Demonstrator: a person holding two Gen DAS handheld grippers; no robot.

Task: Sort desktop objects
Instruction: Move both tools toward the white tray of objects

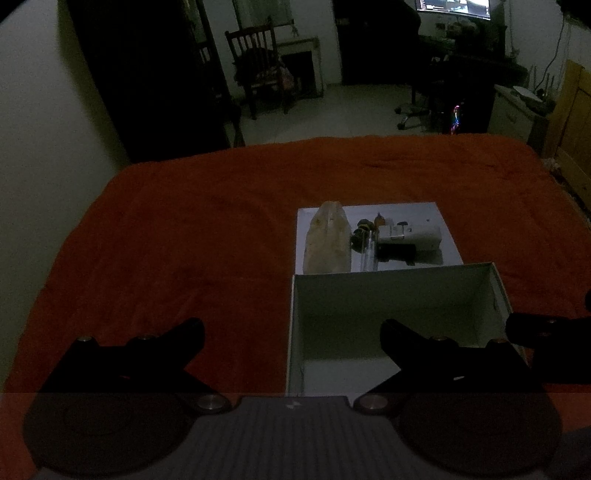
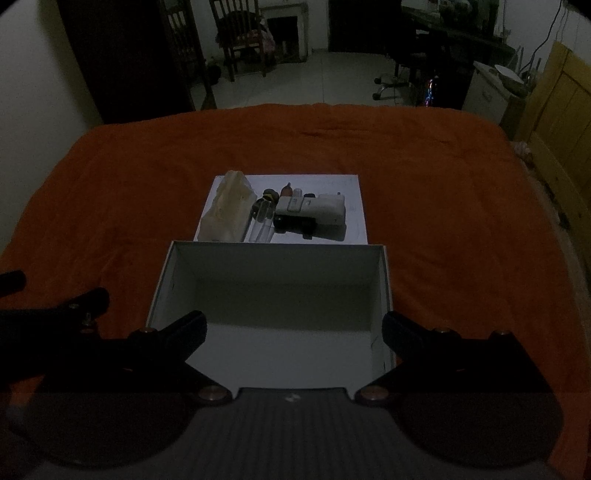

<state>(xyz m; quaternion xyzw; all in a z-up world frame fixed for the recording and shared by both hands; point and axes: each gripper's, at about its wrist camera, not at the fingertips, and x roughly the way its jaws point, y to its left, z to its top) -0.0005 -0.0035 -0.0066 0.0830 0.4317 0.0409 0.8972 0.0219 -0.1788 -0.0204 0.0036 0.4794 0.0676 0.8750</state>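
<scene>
A white open box [image 1: 399, 295] [image 2: 273, 280] stands empty on the orange cloth [image 1: 184, 240] [image 2: 110, 184]. Behind it lies a flat white lid [image 1: 428, 214] [image 2: 351, 184] carrying a crumpled clear bag [image 1: 328, 236] [image 2: 229, 206], a white device [image 1: 424, 236] [image 2: 325, 208], a black device [image 1: 395, 253] [image 2: 295, 223], clear tubes [image 1: 367, 247] [image 2: 260, 221] and small dark bits. My left gripper [image 1: 291, 332] is open over the box's left wall. My right gripper [image 2: 293, 326] hangs open over the box's near part. Both hold nothing.
The orange cloth covers the whole tabletop, with wide bare areas left and right of the box. Beyond the far edge are a wooden chair [image 1: 258, 62] [image 2: 240, 37], an office chair [image 1: 417, 103], a lit monitor [image 1: 454, 7] and a yellow door [image 2: 561, 110]. The room is dim.
</scene>
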